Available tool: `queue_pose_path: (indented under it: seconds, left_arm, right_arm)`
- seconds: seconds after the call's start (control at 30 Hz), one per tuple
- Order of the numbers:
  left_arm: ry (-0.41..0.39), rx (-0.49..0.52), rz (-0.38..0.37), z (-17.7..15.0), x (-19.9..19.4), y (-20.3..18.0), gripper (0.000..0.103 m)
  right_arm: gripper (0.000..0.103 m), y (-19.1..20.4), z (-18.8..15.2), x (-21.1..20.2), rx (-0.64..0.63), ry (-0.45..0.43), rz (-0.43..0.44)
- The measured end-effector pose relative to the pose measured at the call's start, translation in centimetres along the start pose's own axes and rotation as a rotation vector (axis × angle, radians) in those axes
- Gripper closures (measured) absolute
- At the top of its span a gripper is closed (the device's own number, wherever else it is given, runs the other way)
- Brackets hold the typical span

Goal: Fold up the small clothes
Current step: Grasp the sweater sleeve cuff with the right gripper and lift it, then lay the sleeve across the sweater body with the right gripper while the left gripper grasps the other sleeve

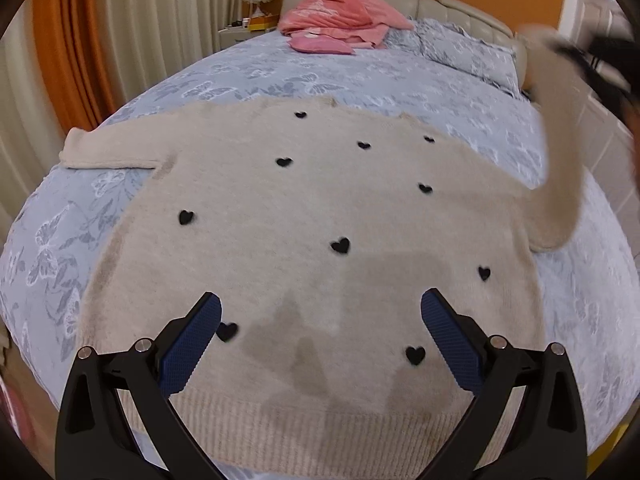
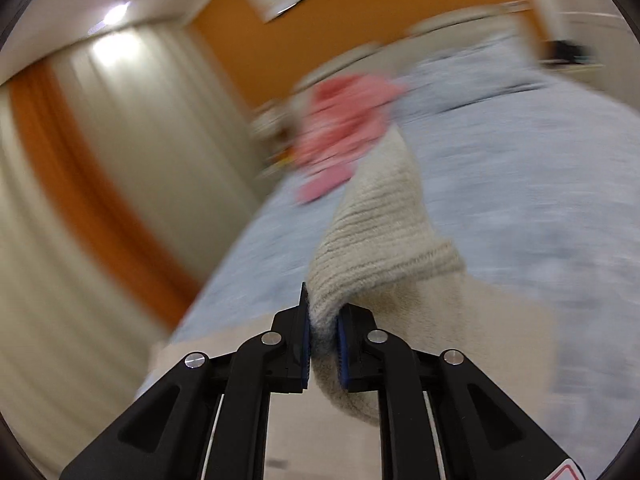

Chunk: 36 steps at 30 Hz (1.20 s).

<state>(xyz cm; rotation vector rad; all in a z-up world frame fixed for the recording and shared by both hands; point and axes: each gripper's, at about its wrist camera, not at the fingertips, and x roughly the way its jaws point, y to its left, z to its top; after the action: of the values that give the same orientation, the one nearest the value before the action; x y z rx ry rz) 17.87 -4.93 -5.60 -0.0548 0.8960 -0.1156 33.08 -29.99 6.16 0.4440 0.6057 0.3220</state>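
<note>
The left gripper [image 1: 321,300] has black angular arms, silver round screws and blue textured pads [image 1: 188,350]. The right gripper [image 2: 323,316] looks alike, with a red-and-white sticker [image 2: 566,472].

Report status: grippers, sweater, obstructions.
Left hand-held gripper open above sweater hem. Right hand-held gripper shut on sleeve, lifted. Pink clothes far off at headboard; nothing blocking.

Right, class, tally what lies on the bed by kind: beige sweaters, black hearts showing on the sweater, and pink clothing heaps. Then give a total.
Beige sweater: 1
Black hearts: 10
Pink clothing heap: 1
Total: 12
</note>
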Motion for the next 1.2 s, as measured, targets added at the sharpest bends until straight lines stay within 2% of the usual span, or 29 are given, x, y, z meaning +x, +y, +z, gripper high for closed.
queue_pose_path:
  seconds: [0.07, 0.13, 0.23, 0.27, 0.33, 0.4, 0.43, 0.53, 0.63, 0.67, 0.7, 0.73, 0.77, 0.8, 0.9, 0.97, 1.1, 1.2]
  left_arm:
    - [0.004, -0.030, -0.014, 0.8, 0.1, 1.1, 0.005]
    - [0.007, -0.046, -0.032, 1.7, 0.4, 2.1, 0.005]
    - [-0.003, -0.059, -0.056, 3.6, 1.2, 4.3, 0.005]
    - [-0.006, -0.075, -0.069, 4.3, 1.7, 5.1, 0.005]
    - [0.000, -0.137, -0.122, 6.2, 3.5, 7.0, 0.005]
    - [0.026, -0.218, -0.173, 8.3, 6.3, 8.6, 0.005]
    - [0.033, -0.247, -0.201, 9.2, 7.5, 9.0, 0.005]
    - [0.058, -0.333, -0.233, 12.3, 12.6, 9.3, 0.005]
    - [0.110, -0.434, -0.248, 13.9, 17.7, 9.4, 0.007]
    - [0.114, -0.469, -0.262, 14.1, 19.0, 9.5, 0.019]
    - [0.123, -0.481, -0.262, 14.2, 19.8, 9.5, 0.046]
    - [0.154, -0.486, -0.241, 14.3, 21.0, 9.4, 0.061]
    - [0.160, -0.488, -0.237, 14.3, 21.4, 9.4, 0.085]
    - [0.153, -0.492, -0.242, 14.2, 21.4, 9.5, 0.091]
    - [0.080, -0.492, -0.284, 14.1, 19.9, 10.0, 0.093]
    - [0.054, -0.439, -0.295, 14.0, 18.9, 9.4, 0.093]
    - [0.127, -0.415, -0.326, 12.8, 20.8, 7.8, 0.093]
    - [0.090, -0.406, -0.299, 11.7, 20.6, 6.8, 0.093]
  right_arm:
    - [0.079, 4.5, -1.4, 5.2, -0.119, 0.087, -0.022]
    - [0.076, 5.9, -2.6, 6.1, -0.166, 0.091, -0.067]
    - [0.040, 3.7, -5.3, 3.1, -0.154, 0.032, -0.160]
    - [0.036, 2.2, -6.5, 1.4, -0.151, 0.015, -0.222]
    - [0.035, -2.0, -9.1, -1.2, -0.149, 0.041, -0.362]
    - [0.034, -6.9, -11.7, -2.8, -0.108, 0.125, -0.493]
    - [0.034, -8.6, -12.5, -2.9, -0.082, 0.160, -0.526]
    - [0.034, -12.6, -13.8, -2.1, -0.020, 0.232, -0.554]
    - [0.034, -13.3, -14.5, 0.4, -0.024, 0.275, -0.533]
    - [0.035, -13.2, -14.9, 1.2, -0.021, 0.280, -0.520]
    - [0.038, -13.4, -14.9, 2.2, -0.002, 0.287, -0.490]
    - [0.059, -13.3, -15.2, 2.7, 0.019, 0.292, -0.459]
    - [0.079, -13.4, -15.0, 3.1, 0.041, 0.290, -0.456]
    - [0.090, -13.8, -14.4, 2.9, 0.075, 0.264, -0.438]
    - [0.094, -14.9, -12.7, -1.1, 0.164, 0.134, -0.410]
    - [0.095, -16.0, -12.6, -3.8, 0.176, 0.101, -0.423]
    - [0.095, -19.8, -15.7, -3.4, 0.228, 0.204, -0.484]
    - [0.093, -19.0, -15.5, -3.4, 0.195, 0.200, -0.469]
